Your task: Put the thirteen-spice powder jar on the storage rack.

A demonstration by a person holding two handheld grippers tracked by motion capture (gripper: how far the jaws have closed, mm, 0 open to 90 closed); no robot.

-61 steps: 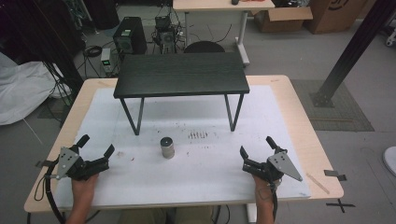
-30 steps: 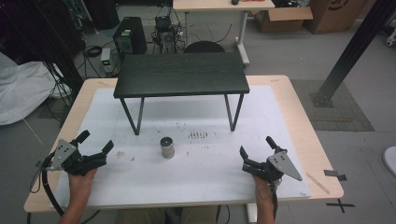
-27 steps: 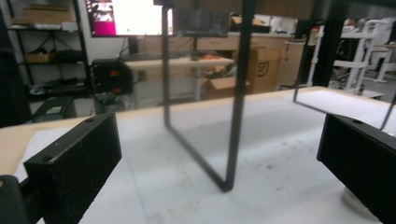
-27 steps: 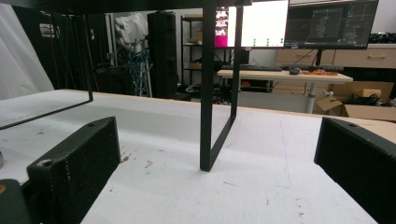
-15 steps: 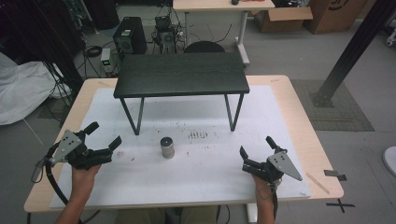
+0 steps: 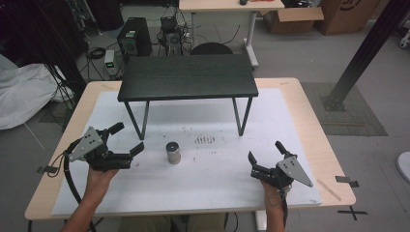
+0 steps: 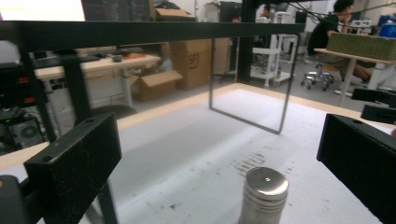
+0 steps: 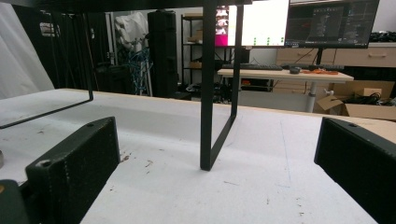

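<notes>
The metal canister [image 6: 173, 152] is standing upright on the white tabletop [image 6: 212, 164], in front of the black stand [image 6: 187, 76]. The left tool [image 6: 126, 140] is pointing at it, jaws spread wide; the right tool [image 6: 265, 156] is sitting well apart, also spread. The canister is looking rigid, smooth and likely slippery, probably weighty; gripping mid-body across its ribbed sides seems safest. Its base is getting cut off in the left gripper view [image 7: 264, 193].
</notes>
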